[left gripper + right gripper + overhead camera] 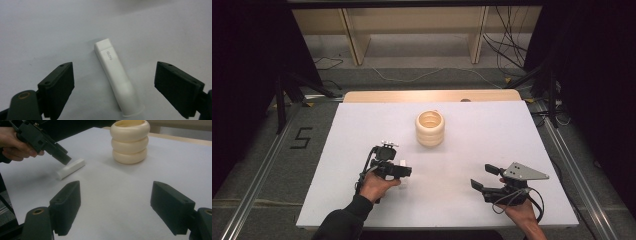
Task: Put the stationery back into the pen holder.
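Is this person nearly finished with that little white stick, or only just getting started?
Only starting, it seems. Nothing looks done: the white glue stick lies flat on the white table, apart from the cream ringed cup. In hand: the left gripper hovers over the stick, jaws open either side. The right gripper waits open. Left: probably gripping and lifting it.

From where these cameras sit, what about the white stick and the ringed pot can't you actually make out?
- White stick: in the high view the left gripper covers most of it.
- Its flared end: the left gripper view blurs it near the bottom edge.
- Its printed word: too small to read surely.
- Cream ringed pot: its inside is hidden by its own rim in the right gripper view, and too small in the high view.
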A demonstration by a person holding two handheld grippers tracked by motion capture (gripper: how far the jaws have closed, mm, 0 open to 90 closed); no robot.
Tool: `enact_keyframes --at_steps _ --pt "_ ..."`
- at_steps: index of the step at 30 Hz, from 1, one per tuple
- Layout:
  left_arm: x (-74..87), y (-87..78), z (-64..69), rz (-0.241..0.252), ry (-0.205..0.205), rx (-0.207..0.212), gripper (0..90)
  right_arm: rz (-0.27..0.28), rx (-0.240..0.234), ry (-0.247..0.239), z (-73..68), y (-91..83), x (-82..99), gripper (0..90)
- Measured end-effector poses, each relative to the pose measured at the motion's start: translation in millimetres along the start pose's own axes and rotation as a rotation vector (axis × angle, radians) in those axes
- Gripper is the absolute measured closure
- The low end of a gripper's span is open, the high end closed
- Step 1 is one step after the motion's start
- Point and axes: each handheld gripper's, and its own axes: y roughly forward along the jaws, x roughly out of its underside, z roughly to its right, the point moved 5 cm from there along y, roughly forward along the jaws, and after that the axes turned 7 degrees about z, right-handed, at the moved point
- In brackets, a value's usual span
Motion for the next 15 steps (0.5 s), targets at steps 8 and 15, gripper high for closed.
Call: enact_keyframes --at_steps 8,15 --pt "4.1 4.1 4.6 -0.03 0.001 -0.008 16.2 -0.001 0.0 -0.001 -0.5 0.1 0.3 24.9" --pt "7.3 7.8 7.5 -0.05 0.004 -0.011 21.3 -0.003 0.0 0.0 -0.9 0.7 0.5 24.9"
